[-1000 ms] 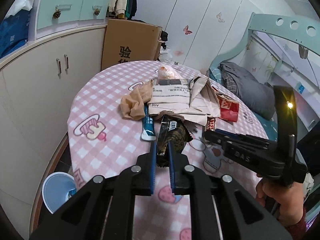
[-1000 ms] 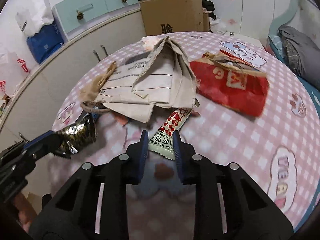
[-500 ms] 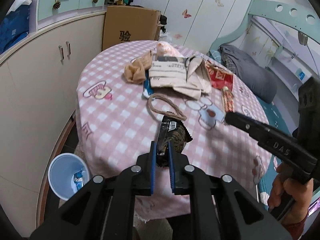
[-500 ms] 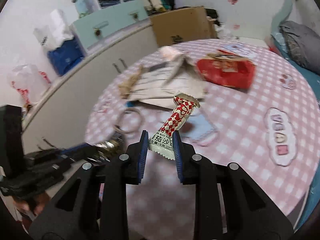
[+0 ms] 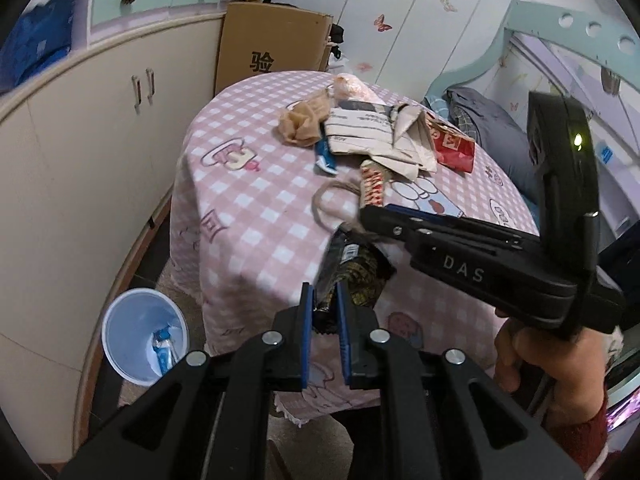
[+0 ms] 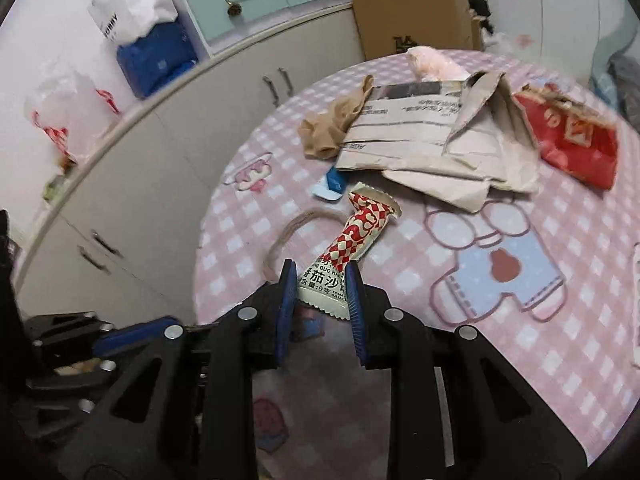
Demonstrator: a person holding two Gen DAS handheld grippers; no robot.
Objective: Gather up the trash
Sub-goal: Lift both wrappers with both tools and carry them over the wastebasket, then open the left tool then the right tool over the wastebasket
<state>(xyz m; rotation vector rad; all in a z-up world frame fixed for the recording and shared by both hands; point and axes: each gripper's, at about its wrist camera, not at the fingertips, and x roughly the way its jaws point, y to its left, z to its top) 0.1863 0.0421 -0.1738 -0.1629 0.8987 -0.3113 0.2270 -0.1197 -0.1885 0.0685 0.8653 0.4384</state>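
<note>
Left gripper (image 5: 323, 312) around crinkly dark foil wrapper (image 5: 352, 272), glossy, creased.

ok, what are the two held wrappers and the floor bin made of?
Dark wrapper in the left gripper: looks like metallised plastic film, glossy and crinkled. Checked sachet in the right gripper: printed plastic or foil laminate, serrated sealed ends. Bin: probably moulded plastic, smooth pale blue wall.
</note>
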